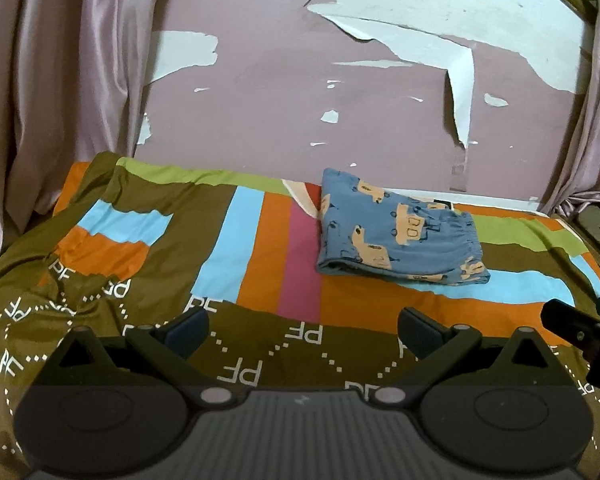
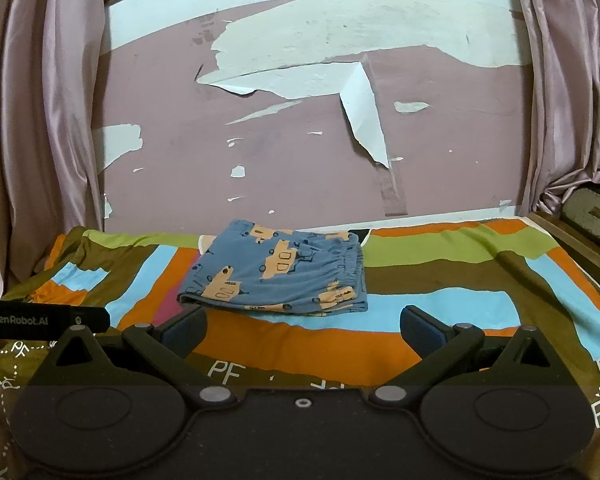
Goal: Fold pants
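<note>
The blue pants with tan vehicle prints (image 1: 396,232) lie folded into a compact bundle on the striped bedsheet (image 1: 252,240), near the far edge by the wall. They also show in the right wrist view (image 2: 276,270). My left gripper (image 1: 302,330) is open and empty, well in front of the pants. My right gripper (image 2: 302,326) is open and empty, just in front of the bundle's near edge. The right gripper's body shows at the right edge of the left wrist view (image 1: 580,328).
A pink wall with peeling paint (image 2: 300,152) stands behind the bed. Pink curtains (image 2: 40,140) hang at both sides. A wooden frame and a dark cushion (image 2: 596,216) sit at the far right. The sheet is rumpled at the left (image 1: 60,288).
</note>
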A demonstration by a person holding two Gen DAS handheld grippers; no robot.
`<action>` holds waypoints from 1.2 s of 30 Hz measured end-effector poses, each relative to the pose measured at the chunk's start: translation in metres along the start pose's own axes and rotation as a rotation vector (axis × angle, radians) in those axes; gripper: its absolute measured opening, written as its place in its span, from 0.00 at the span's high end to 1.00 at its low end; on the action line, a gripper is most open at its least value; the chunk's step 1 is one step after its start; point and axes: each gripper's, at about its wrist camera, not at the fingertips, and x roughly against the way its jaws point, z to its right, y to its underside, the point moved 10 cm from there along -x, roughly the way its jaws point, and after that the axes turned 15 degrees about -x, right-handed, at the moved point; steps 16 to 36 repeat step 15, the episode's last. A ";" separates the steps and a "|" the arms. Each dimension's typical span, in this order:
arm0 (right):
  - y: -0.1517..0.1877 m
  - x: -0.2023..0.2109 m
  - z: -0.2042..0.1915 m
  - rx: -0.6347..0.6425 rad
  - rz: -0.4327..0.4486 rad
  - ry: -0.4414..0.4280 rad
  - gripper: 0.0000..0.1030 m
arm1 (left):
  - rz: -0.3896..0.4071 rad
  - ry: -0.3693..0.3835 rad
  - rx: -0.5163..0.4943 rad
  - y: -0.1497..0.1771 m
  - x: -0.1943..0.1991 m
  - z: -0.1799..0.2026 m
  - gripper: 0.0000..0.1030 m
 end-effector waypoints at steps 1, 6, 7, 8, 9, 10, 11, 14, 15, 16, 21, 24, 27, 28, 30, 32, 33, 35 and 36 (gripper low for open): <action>0.000 0.000 0.000 0.000 0.000 -0.001 0.01 | -0.002 -0.004 0.002 0.000 0.000 -0.001 0.00; 0.000 0.000 -0.002 0.004 0.001 -0.004 0.01 | -0.002 -0.008 0.002 0.000 0.000 -0.002 0.00; 0.000 0.000 -0.002 0.005 0.001 -0.004 0.01 | 0.000 -0.009 -0.002 0.000 0.001 -0.002 0.00; 0.001 0.000 -0.002 0.006 0.000 -0.005 0.01 | 0.002 -0.010 -0.005 0.000 0.001 -0.002 0.00; 0.001 0.001 -0.002 0.006 0.000 -0.005 0.01 | 0.003 -0.011 -0.008 0.000 0.001 -0.002 0.00; 0.001 0.001 -0.002 0.006 0.000 -0.005 0.01 | 0.004 -0.008 -0.010 0.000 0.002 -0.001 0.00; 0.001 0.001 -0.002 0.006 -0.001 -0.005 0.01 | 0.005 -0.006 -0.011 0.000 0.002 0.000 0.00; 0.001 0.001 -0.003 0.007 -0.001 -0.006 0.01 | 0.006 -0.007 -0.016 0.000 0.003 0.002 0.00; 0.001 0.001 -0.003 0.007 0.000 -0.005 0.01 | 0.006 -0.007 -0.018 0.000 0.003 0.002 0.00; 0.001 0.001 -0.003 0.007 0.000 -0.005 0.01 | 0.006 -0.007 -0.018 0.000 0.003 0.002 0.00; 0.001 0.001 -0.003 0.007 0.000 -0.005 0.01 | 0.006 -0.007 -0.018 0.000 0.003 0.002 0.00; 0.001 0.001 -0.003 0.007 0.000 -0.005 0.01 | 0.006 -0.007 -0.018 0.000 0.003 0.002 0.00; 0.001 0.001 -0.003 0.007 0.000 -0.005 0.01 | 0.006 -0.007 -0.018 0.000 0.003 0.002 0.00; 0.001 0.001 -0.003 0.007 0.000 -0.005 0.01 | 0.006 -0.007 -0.018 0.000 0.003 0.002 0.00; 0.001 0.001 -0.003 0.007 0.000 -0.005 0.01 | 0.006 -0.007 -0.018 0.000 0.003 0.002 0.00; 0.001 0.001 -0.003 0.007 0.000 -0.005 0.01 | 0.006 -0.007 -0.018 0.000 0.003 0.002 0.00; 0.001 0.001 -0.003 0.007 0.000 -0.005 0.01 | 0.006 -0.007 -0.018 0.000 0.003 0.002 0.00; 0.001 0.001 -0.003 0.007 0.000 -0.005 0.01 | 0.006 -0.007 -0.018 0.000 0.003 0.002 0.00; 0.001 0.001 -0.003 0.007 0.000 -0.005 0.01 | 0.006 -0.007 -0.018 0.000 0.003 0.002 0.00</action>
